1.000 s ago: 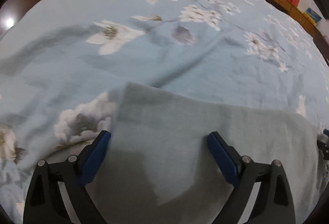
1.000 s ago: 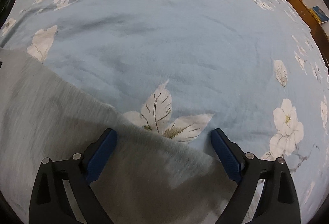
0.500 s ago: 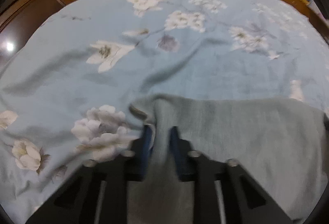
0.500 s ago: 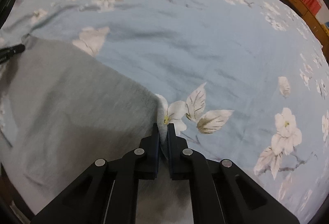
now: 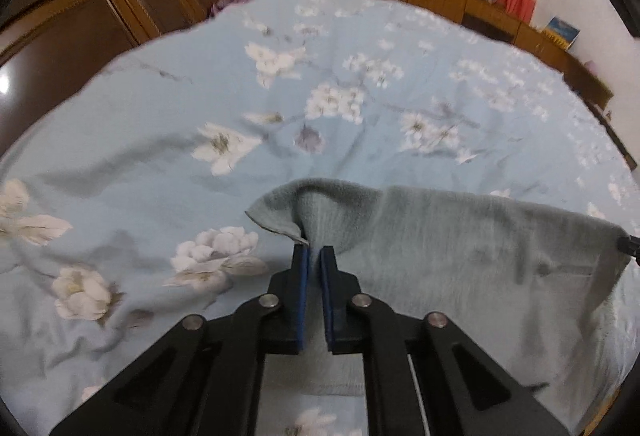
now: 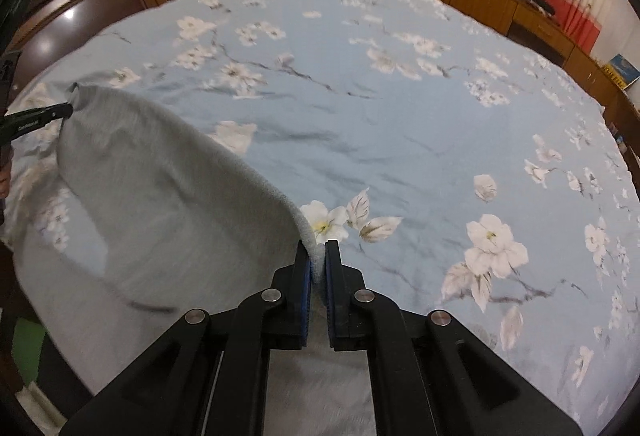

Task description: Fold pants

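At far left, left tool (image 6: pixel 38 117), pants (image 6: pixel 160 195)

One grey fleece pair of pants (image 5: pixel 460 252), two black two-finger grippers with blue pads (image 5: pixel 314 256) (image 6: pixel 318 252), one pale blue flowered bedspread (image 6: pixel 400 107), one dark wooden wardrobe (image 5: pixel 100 7) and one blue book (image 5: pixel 563 32).

Soft, even indoor light falls on the floral bedsheet (image 5: pixel 160 107), throwing only faint shadows along its wrinkles. A bright glare spot shines on the glossy wooden wardrobe (image 6: pixel 72 15). Motion blur smears the sheet's flowers and the grey pants (image 5: pixel 460 248) in both views. Fisheye distortion bows the room's edges, and dark vignetting fills the corners
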